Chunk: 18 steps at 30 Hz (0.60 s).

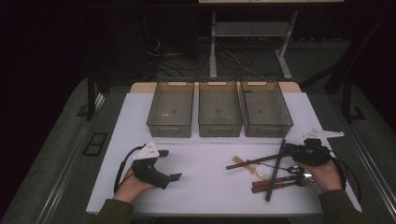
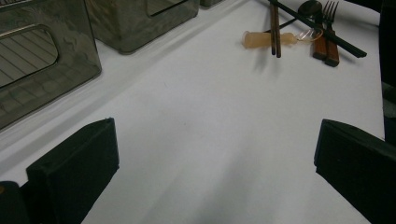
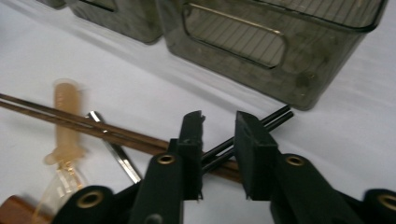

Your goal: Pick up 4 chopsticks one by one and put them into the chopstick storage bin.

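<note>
Broadly, the white tabletop [image 1: 205,186] carries three smoky clear bins [image 1: 219,113] in a row along its far side, touching one another.

Near the right front lies a pile of cutlery: black chopsticks [image 1: 276,165], brown chopsticks [image 1: 254,162], a pale plastic spoon [image 1: 247,167], a metal spoon [image 1: 294,168] and a fork [image 1: 306,178] with wooden handles. The black chopsticks run from just in front of the right bin toward the front edge, crossing over the brown pair and the wooden handles.

The left hand-held gripper [image 1: 172,164] rests at the left front of the tabletop, well apart from the pile. In the left gripper view its jaws stand wide, with bare tabletop between them and the cutlery far off at the top right.

The right hand-held gripper [image 1: 286,150] sits at the far end of the pile, beside the right bin. In the right gripper view its jaws are narrow, one on each side of the black chopsticks [image 3: 252,130], which pass through the gap between them; I cannot tell whether the pads press on them. The brown chopsticks [image 3: 84,122] run under the jaws there, over the plastic spoon [image 3: 65,121].
</note>
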Tool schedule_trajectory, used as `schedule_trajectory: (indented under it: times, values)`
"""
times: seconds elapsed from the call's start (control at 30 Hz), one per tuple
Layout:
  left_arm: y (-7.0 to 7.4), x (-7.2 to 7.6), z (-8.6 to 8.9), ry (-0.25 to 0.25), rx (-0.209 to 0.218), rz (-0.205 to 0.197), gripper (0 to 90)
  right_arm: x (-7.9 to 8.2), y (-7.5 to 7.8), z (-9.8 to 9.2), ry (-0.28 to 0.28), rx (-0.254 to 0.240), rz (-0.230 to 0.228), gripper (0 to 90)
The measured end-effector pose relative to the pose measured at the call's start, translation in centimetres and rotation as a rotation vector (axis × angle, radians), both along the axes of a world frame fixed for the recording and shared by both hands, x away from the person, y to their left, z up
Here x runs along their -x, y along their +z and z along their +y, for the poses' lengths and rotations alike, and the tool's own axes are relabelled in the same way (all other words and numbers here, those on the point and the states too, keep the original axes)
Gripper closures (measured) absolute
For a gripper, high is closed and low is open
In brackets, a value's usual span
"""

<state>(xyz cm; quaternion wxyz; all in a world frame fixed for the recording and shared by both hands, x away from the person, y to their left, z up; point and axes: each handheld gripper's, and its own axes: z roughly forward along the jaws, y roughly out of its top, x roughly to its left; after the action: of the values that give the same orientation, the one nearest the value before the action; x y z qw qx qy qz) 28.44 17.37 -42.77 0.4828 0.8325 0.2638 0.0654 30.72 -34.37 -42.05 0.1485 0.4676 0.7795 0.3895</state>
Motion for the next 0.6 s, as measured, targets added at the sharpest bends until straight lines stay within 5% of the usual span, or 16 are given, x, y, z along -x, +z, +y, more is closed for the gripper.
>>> schedule_trajectory:
  times: [0.23,0.6]
  values:
    - [0.0,0.0,0.0,0.002,0.0,0.002,0.0,-1.5,0.1,-0.5,-0.037,0.015,0.0,89.6]
    - [0.0,0.0,0.0,0.004,0.001,0.003,0.0,-3.8,-1.1,-1.4,-0.112,0.057,0.051,89.8]
